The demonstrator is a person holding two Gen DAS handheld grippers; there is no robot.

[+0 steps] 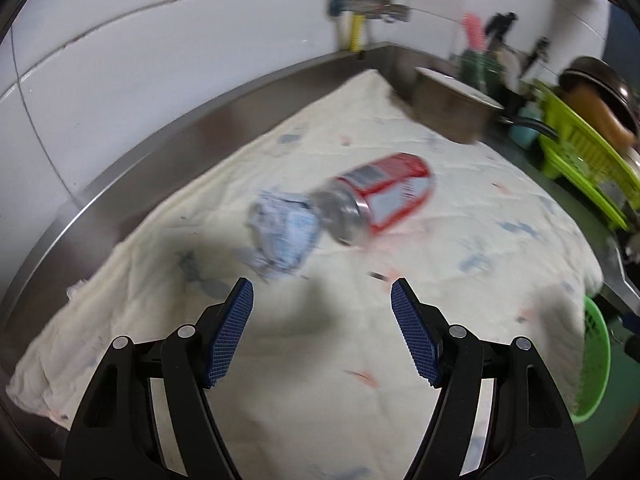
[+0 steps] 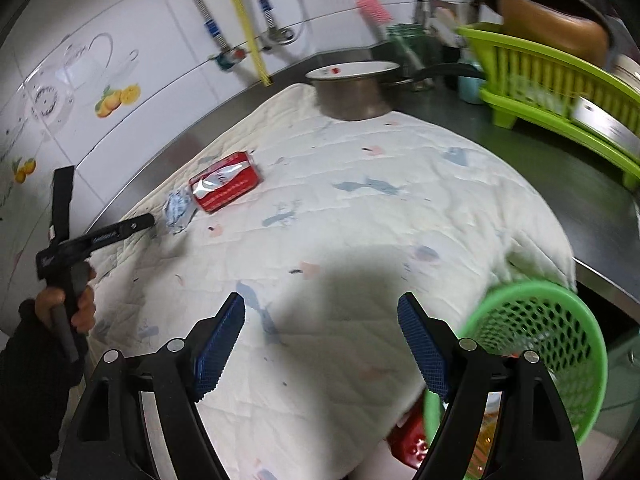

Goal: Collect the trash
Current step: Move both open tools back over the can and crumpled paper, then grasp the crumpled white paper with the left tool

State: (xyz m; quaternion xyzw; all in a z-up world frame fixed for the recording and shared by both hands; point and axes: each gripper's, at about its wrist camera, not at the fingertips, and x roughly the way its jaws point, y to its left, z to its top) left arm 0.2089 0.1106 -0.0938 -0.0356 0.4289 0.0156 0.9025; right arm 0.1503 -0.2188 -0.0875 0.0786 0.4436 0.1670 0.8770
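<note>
A crushed red soda can (image 1: pixel 380 196) lies on its side on a white quilted cloth (image 1: pixel 320 340), with a crumpled blue-white wrapper (image 1: pixel 282 236) touching its left end. My left gripper (image 1: pixel 322 294) is open and empty, just short of the wrapper. In the right wrist view the can (image 2: pixel 224 182) and wrapper (image 2: pixel 178 206) lie far left, with the left gripper (image 2: pixel 150 220) beside them. My right gripper (image 2: pixel 321 306) is open and empty above the cloth (image 2: pixel 360 208). A green mesh basket (image 2: pixel 536 344) stands at the cloth's right edge; it also shows in the left wrist view (image 1: pixel 594 356).
A steel pot (image 2: pixel 352 88) sits at the cloth's far end on the steel counter (image 2: pixel 560 184). A green dish rack (image 2: pixel 560 88) with dishes stands at the right. Tiled wall and pipes (image 2: pixel 240 20) lie behind. A red item (image 2: pixel 410 440) lies below the basket.
</note>
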